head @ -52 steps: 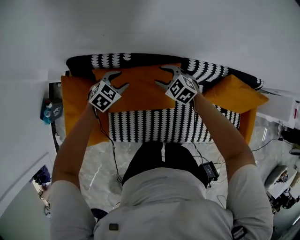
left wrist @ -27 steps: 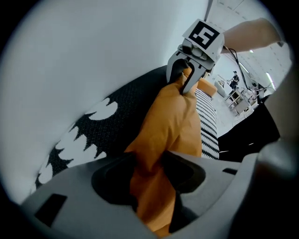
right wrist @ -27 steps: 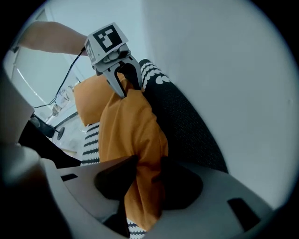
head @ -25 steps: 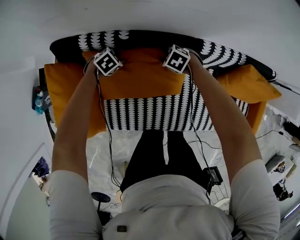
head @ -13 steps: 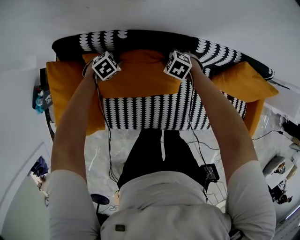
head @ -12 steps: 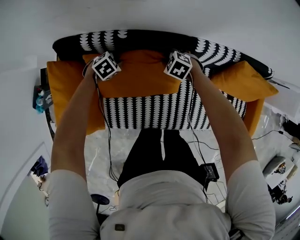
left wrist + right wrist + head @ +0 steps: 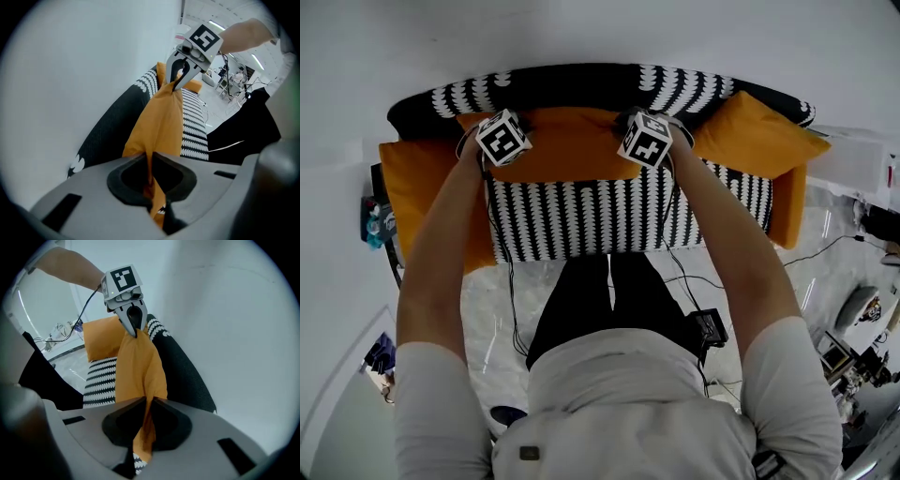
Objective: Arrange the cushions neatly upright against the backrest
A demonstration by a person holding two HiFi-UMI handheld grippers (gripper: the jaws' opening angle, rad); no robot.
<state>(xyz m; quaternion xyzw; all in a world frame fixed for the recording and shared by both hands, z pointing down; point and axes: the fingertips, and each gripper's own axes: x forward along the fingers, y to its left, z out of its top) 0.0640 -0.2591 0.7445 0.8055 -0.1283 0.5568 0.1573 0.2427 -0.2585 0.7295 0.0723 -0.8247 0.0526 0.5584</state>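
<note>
The left gripper (image 7: 150, 161) has its jaws closed, pinching one top corner of the middle cushion (image 7: 567, 150). The right gripper (image 7: 147, 404) is closed likewise on the other top corner. The cushion is soft, plain orange fabric, rectangular, held upright beside the backrest (image 7: 581, 86). The sofa seat (image 7: 619, 220) is a black-and-white scalloped weave. Three orange cushions show, including a left cushion (image 7: 412, 183) and a right cushion (image 7: 755, 136).

Plain white wall (image 7: 600, 37) directly behind sofa (image 7: 572, 220); sofa cover is black-and-white patterned. Floor (image 7: 487, 319) is pale, marble-look and glossy, showing reflections. Black cables (image 7: 825, 251) trail across the floor at right. Left gripper view: bright ceiling strip lights (image 7: 257, 58); the clutter beyond is too small to identify.
</note>
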